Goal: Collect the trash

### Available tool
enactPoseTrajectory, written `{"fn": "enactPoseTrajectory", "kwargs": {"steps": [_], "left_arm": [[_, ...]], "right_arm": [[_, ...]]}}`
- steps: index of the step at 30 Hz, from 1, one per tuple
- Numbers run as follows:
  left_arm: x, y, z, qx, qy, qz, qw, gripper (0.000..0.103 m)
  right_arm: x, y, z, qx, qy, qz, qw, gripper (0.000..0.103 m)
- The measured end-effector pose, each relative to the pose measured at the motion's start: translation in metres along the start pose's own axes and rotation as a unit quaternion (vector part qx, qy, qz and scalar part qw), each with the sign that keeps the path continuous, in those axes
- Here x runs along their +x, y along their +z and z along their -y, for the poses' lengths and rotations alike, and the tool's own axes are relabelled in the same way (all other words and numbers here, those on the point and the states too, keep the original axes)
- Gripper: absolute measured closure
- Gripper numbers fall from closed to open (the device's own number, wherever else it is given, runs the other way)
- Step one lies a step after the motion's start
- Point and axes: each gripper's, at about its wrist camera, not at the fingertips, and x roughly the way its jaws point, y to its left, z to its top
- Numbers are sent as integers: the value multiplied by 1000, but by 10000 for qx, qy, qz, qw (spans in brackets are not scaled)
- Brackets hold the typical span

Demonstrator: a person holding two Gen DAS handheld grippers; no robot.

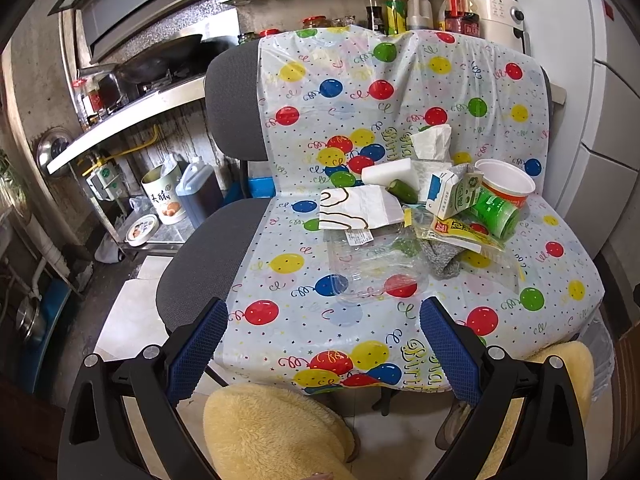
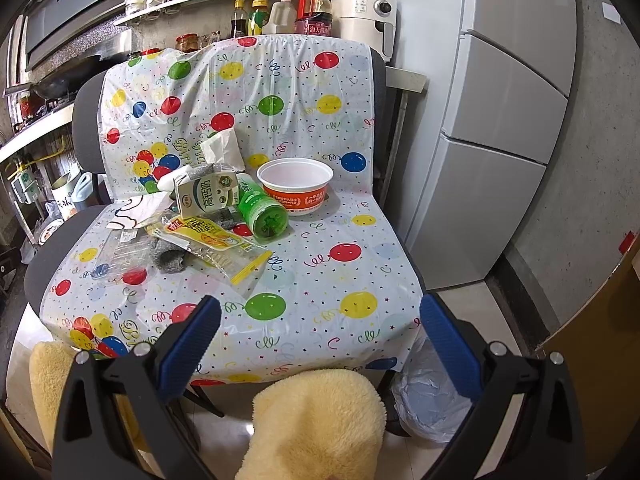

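Observation:
Trash lies heaped on a chair draped in a balloon-print plastic sheet [image 1: 360,100] [image 2: 320,276]. The heap holds an orange-and-white bowl [image 2: 295,184] [image 1: 506,182], a green cup on its side [image 2: 262,212] [image 1: 496,210], a milk carton [image 2: 204,196] [image 1: 452,194], a yellow snack wrapper [image 2: 208,236] [image 1: 460,232], a clear plastic tray [image 1: 372,264] [image 2: 120,256], a white paper bag [image 1: 356,208], a grey rag [image 1: 442,258] and tissues [image 1: 434,142]. Both my left gripper [image 1: 324,316] and right gripper [image 2: 320,314] hang open in front of the seat's near edge, holding nothing.
A bin lined with a white bag [image 2: 430,392] stands on the floor right of the chair. Fluffy yellow slippers [image 2: 316,424] [image 1: 272,432] show below the grippers. A fridge [image 2: 512,120] stands to the right, a kitchen counter with a wok [image 1: 160,64] to the left, bottles [image 1: 396,8] behind.

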Motion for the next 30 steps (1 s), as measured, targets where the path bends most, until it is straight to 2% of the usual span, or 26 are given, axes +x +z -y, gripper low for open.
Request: {"fn": "enactPoseTrajectory", "kwargs": {"steps": [30], "left_arm": [[0,0,-1,-16,-10,-1,10000,7]], "right_arm": [[3,-2,-3,47,-30,-30,10000,6]]}}
